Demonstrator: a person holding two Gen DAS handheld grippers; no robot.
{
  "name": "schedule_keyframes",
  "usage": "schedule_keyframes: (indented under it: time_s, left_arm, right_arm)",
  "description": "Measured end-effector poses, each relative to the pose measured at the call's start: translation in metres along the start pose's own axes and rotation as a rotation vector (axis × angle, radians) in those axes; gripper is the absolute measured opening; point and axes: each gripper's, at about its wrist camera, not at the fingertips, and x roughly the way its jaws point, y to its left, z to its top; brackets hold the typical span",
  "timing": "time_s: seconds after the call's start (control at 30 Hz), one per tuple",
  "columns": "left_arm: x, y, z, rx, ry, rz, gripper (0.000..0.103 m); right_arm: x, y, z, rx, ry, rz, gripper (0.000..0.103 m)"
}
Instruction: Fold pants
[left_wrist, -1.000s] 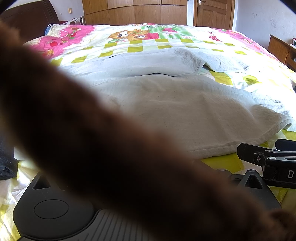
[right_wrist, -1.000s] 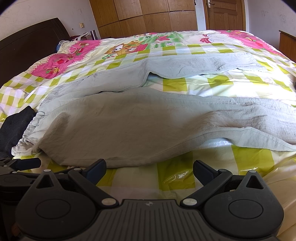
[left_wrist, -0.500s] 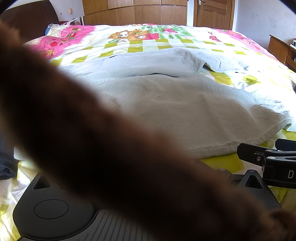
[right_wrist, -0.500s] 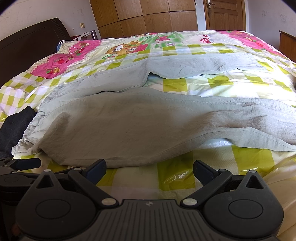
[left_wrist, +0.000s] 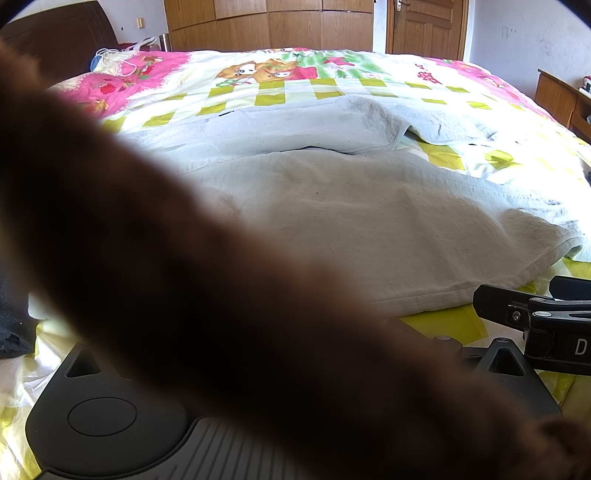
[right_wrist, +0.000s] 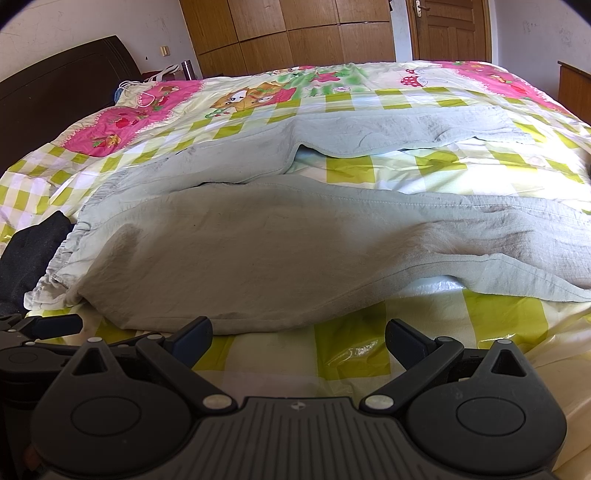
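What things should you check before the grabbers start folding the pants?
1. Pants lie spread on the bed, both legs visible: ok.
2. Right gripper open, fingers empty, just short of the near edge: ok.
3. Left gripper open or shut: cannot tell; a blurry brown thing covers its camera.
4. Left camera's view: not ok, mostly blocked.
5. Dark cloth touches the waistband end: not ok, it may get caught.
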Motion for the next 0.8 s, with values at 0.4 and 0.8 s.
schedule_keyframes:
  time_s: [0.4, 0.8]
  left_arm:
    - [-0.0015, -0.0002, 0.0011, 0.001, -0.004, 0.001, 0.103]
    - [-0.0042, -0.002, 0.0022, 0.005, -0.012, -0.001, 0.102]
  right_arm:
    - [-0.0003, 0.0, 0.0002, -0.001, -0.001, 0.0, 0.103]
    - [-0.0029, 0.002, 0.0016, -0.006, -0.015, 0.002, 0.103]
